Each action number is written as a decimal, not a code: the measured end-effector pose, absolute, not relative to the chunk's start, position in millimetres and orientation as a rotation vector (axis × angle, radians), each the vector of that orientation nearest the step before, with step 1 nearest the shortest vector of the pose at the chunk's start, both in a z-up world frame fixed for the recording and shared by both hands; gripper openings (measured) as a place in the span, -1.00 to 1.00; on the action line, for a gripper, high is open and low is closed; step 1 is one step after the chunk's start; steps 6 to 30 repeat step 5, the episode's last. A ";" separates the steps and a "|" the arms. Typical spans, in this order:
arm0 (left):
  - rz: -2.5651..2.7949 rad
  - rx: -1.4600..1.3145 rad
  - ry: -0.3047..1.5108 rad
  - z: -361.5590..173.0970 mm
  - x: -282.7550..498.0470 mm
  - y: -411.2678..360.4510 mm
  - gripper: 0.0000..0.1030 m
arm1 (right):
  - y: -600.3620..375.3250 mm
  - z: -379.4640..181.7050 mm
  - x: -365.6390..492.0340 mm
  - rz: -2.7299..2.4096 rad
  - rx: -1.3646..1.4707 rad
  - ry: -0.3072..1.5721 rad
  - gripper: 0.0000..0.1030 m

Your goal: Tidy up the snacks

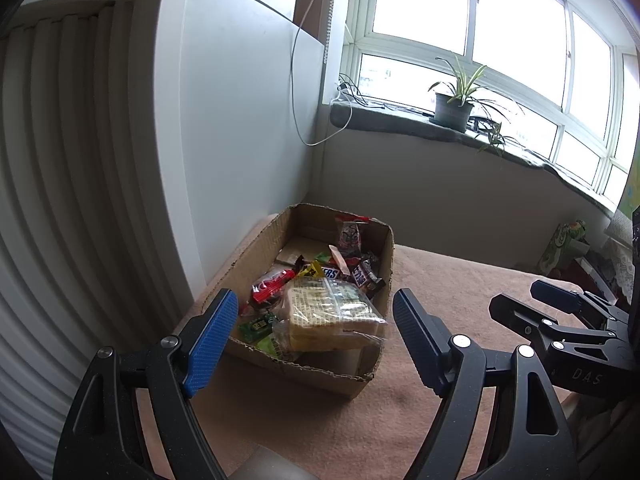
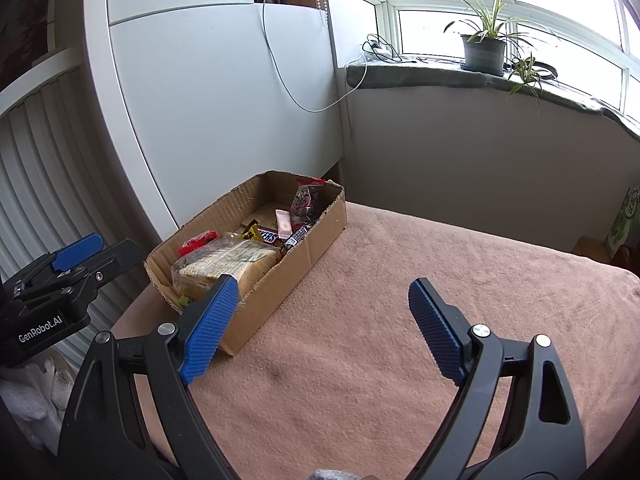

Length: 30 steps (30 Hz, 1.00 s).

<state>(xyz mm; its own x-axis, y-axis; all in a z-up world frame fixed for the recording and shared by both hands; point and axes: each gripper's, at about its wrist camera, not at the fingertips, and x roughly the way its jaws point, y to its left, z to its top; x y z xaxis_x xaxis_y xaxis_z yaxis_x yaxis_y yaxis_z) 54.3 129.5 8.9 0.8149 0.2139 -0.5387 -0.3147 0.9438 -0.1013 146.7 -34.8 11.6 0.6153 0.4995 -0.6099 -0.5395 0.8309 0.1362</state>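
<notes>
An open cardboard box stands on the pink blanket, against the white cabinet; it also shows in the right wrist view. It holds several snacks: a wrapped sandwich at the near end, a Snickers bar, a red packet, green sweets and a tall clear bag. My left gripper is open and empty, just in front of the box. My right gripper is open and empty over the blanket, right of the box.
The pink blanket covers the surface. A white cabinet stands behind the box and a ribbed radiator at the left. A potted plant sits on the windowsill. A green patterned bag stands at the far right.
</notes>
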 end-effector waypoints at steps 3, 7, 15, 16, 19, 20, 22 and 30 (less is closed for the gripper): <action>0.284 -0.186 0.545 8.5 53.5 128.8 0.55 | -37.0 9.1 147.5 0.595 -0.063 0.688 0.74; 0.286 -0.183 0.543 7.8 52.9 128.2 0.55 | -39.3 7.0 148.5 0.590 -0.060 0.693 0.74; 0.286 -0.183 0.543 7.8 52.9 128.2 0.55 | -39.3 7.0 148.5 0.590 -0.060 0.693 0.74; 0.286 -0.183 0.543 7.8 52.9 128.2 0.55 | -39.3 7.0 148.5 0.590 -0.060 0.693 0.74; 0.286 -0.183 0.543 7.8 52.9 128.2 0.55 | -39.3 7.0 148.5 0.590 -0.060 0.693 0.74; 0.286 -0.183 0.543 7.8 52.9 128.2 0.55 | -39.3 7.0 148.5 0.590 -0.060 0.693 0.74; 0.286 -0.183 0.543 7.8 52.9 128.2 0.55 | -39.3 7.0 148.5 0.590 -0.060 0.693 0.74; 0.286 -0.183 0.543 7.8 52.9 128.2 0.55 | -39.3 7.0 148.5 0.590 -0.060 0.693 0.74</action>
